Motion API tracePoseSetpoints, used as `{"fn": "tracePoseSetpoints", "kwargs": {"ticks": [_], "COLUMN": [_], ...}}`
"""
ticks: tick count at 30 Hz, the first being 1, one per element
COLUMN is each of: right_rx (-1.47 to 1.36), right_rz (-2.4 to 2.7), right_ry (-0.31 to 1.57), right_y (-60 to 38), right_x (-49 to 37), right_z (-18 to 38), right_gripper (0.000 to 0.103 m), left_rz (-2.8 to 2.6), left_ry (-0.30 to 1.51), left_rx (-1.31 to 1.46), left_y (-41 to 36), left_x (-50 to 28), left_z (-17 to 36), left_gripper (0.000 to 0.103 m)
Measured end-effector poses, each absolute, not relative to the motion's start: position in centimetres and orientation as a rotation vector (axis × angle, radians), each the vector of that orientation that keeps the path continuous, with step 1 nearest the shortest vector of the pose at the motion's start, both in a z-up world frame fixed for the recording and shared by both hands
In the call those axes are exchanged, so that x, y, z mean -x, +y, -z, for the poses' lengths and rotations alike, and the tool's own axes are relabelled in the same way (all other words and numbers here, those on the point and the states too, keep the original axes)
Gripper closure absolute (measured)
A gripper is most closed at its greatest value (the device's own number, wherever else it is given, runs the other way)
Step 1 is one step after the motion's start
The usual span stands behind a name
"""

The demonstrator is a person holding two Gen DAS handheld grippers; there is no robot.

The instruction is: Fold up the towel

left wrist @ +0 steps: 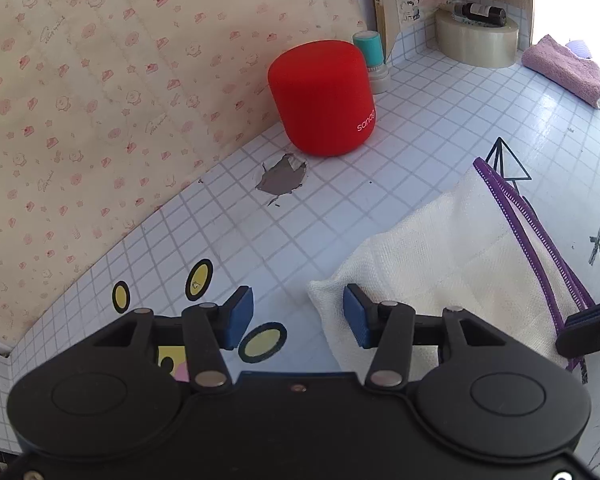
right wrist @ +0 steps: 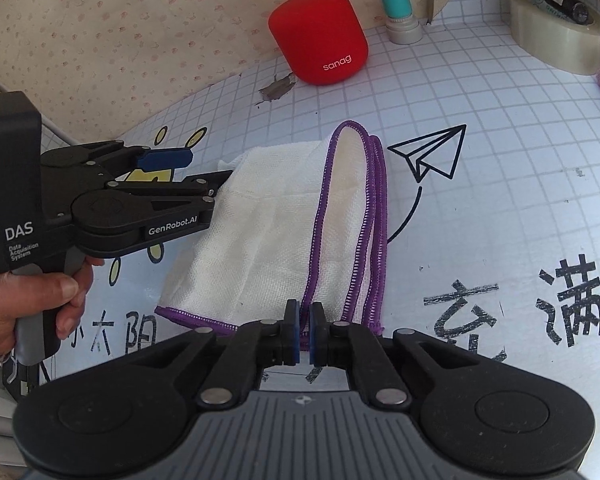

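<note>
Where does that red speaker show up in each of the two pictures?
Left wrist view: the red speaker stands upper centre, against the patterned wall.
Right wrist view: the red speaker is at top centre, beyond the towel.
Shared landmark: the torn patch beside it.

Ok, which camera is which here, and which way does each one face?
Left wrist: sits on the left gripper, facing the papered wall and red speaker; its open blue fingers show, one over the towel.
Right wrist: sits on the right gripper, looking along the towel; its fingers nearly together, the left gripper and holding hand show.
Shared: towel, speaker, tape roll, stamp.
</note>
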State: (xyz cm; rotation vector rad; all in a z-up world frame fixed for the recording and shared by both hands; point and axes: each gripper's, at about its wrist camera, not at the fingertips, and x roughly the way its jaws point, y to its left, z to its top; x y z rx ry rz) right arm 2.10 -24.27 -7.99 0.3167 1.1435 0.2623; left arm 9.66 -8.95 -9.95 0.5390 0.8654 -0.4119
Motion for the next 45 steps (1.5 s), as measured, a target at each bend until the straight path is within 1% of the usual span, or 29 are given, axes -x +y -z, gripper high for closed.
{"fn": "tracePoseSetpoints", "kwargs": {"ticks": [13, 20, 23, 24, 27, 28, 29, 40, 45], "right_rx": [-0.281, -0.283, -0.350, -0.365, -0.399, -0.404, -0.407, -0.335, -0.315], "right_rz": [-0.244, -0.208, -0.248, -0.249, -0.248, -0.246, -0.244, -0.285, -0.305], "right_ry": [1.059, 1.081, 1.090, 1.090, 1.089, 1.088, 1.086, 1.021, 1.030], "right_y": [-25.1, -26.1, -26.3, -26.3, -26.3, -26.2, -26.2, -25.4, -24.9], "right_x": [-0.7, -0.6, -0.5, -0.5, -0.6, -0.7, -0.8, -3.2, -4.1], "right_z": [4.9, 5.3, 5.6, 5.8, 6.4, 6.6, 6.7, 7.1, 7.3], "right_gripper": [0.101, 0.102, 0.101, 0.100, 0.087, 0.077, 0.072, 0.071, 0.070], "left_rz": [0.404, 0.390, 0.387, 0.387, 0.384, 0.382, 0.382, 0.399, 0.394], "left_ry": [0.855, 0.850, 0.850, 0.851, 0.855, 0.855, 0.855, 0.844, 0.838], "left_rx": [-0.589, -0.602, -0.605, -0.606, -0.603, -0.604, -0.605, -0.616, -0.617], "left_y": [-9.4, -9.5, -9.5, -9.5, -9.6, -9.7, -9.7, -9.4, -9.5], "left_x": [-9.4, -9.2, -9.2, -9.2, -9.2, -9.2, -9.2, -9.3, -9.0], "left_z": [9.8, 9.7, 9.7, 9.7, 9.7, 9.7, 9.7, 9.8, 9.6], "left_gripper": [0.051, 0.051, 0.051, 0.051, 0.051, 0.051, 0.051, 0.051, 0.051]}}
